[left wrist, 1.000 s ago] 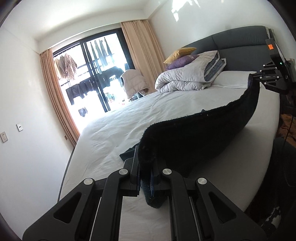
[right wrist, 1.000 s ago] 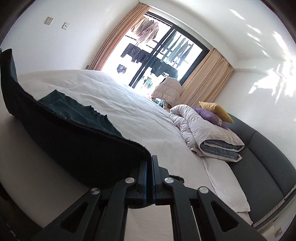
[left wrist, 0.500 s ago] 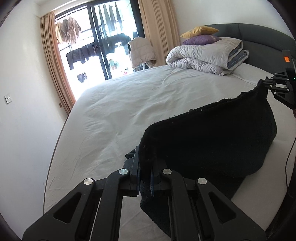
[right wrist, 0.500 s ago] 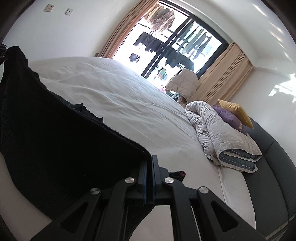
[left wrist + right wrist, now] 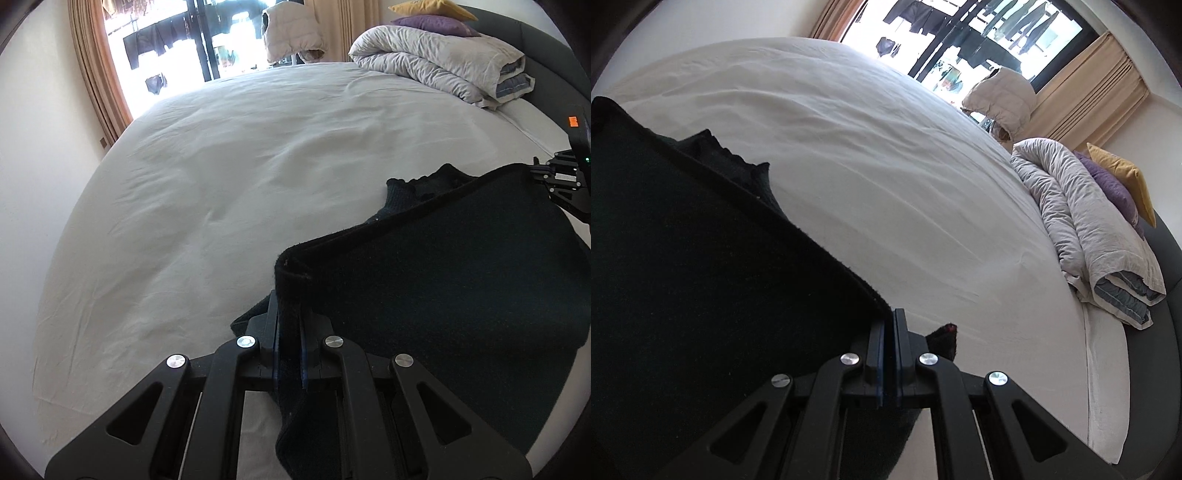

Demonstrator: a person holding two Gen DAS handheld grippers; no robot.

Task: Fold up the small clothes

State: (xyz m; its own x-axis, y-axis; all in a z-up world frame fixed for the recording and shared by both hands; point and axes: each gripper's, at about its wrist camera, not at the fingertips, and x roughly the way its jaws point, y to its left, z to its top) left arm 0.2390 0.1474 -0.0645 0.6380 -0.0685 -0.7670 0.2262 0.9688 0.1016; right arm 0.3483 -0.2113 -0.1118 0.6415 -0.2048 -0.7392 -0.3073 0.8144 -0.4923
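A dark knit garment (image 5: pixel 443 280) hangs stretched between my two grippers over the white bed (image 5: pixel 240 166). My left gripper (image 5: pixel 290 317) is shut on one corner of its top edge. My right gripper (image 5: pixel 890 325) is shut on the other corner; it also shows at the right edge of the left wrist view (image 5: pixel 554 177). The garment (image 5: pixel 701 258) drapes down onto the sheet, and a ribbed part of it (image 5: pixel 738 166) lies on the bed beyond the held edge. The lower hem is hidden.
A folded grey duvet (image 5: pixel 436 62) with purple and yellow pillows (image 5: pixel 1119 181) lies at the head of the bed by the dark headboard. A puffy jacket (image 5: pixel 291 33) and curtains (image 5: pixel 99 74) stand by the balcony window beyond the bed.
Both grippers have tilted down and moved forward over the bed with the garment. The garment now hangs lower and lies more on the sheet.
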